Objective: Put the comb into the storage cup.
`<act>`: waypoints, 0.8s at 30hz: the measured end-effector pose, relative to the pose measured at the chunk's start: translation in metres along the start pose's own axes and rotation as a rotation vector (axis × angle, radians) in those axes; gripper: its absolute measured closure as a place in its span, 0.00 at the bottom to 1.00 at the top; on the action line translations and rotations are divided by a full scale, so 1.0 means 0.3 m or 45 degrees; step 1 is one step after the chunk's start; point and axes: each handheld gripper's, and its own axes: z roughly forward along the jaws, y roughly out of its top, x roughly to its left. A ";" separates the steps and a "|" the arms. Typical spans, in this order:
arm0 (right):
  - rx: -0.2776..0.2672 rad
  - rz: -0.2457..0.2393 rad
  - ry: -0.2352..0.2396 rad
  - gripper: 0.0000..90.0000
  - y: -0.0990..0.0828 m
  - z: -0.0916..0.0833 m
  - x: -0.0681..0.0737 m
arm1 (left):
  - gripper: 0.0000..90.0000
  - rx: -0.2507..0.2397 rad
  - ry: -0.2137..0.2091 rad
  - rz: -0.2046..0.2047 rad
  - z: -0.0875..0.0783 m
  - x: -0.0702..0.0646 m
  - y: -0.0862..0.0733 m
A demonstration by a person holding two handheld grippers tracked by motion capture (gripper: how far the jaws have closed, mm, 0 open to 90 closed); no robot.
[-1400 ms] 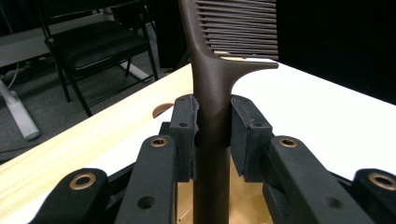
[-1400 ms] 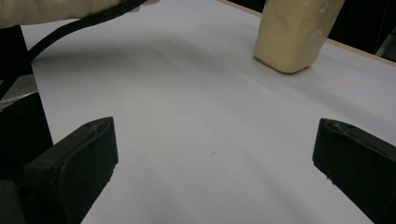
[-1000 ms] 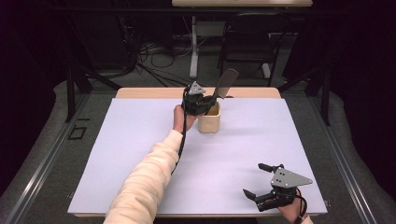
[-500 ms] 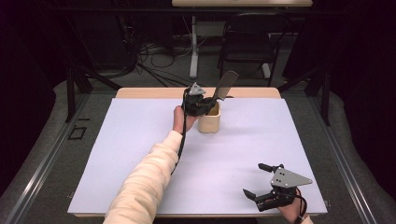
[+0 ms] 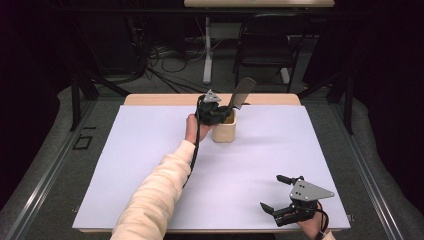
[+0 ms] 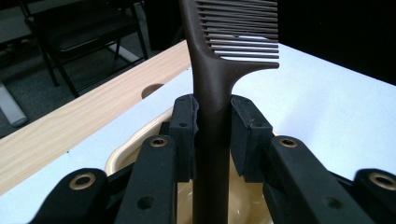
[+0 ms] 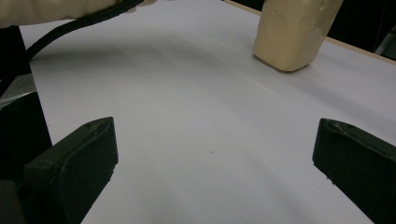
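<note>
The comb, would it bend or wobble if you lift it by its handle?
Probably not: the comb has a thick handle, standing straight in the left hand-held gripper. Its thin teeth might flex. It looks light, yet could tip the small cup.

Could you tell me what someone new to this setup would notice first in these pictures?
The eye goes first to the dark brown comb, clamped by its handle in the left gripper and standing over the cream cup toward the far edge of the white table. Next comes the right gripper, resting with jaws wide open at the table's near right corner, holding nothing.
</note>
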 end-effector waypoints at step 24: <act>0.006 -0.002 -0.004 0.00 0.000 0.001 -0.001 | 0.80 0.063 -0.008 0.014 0.012 -0.002 -0.006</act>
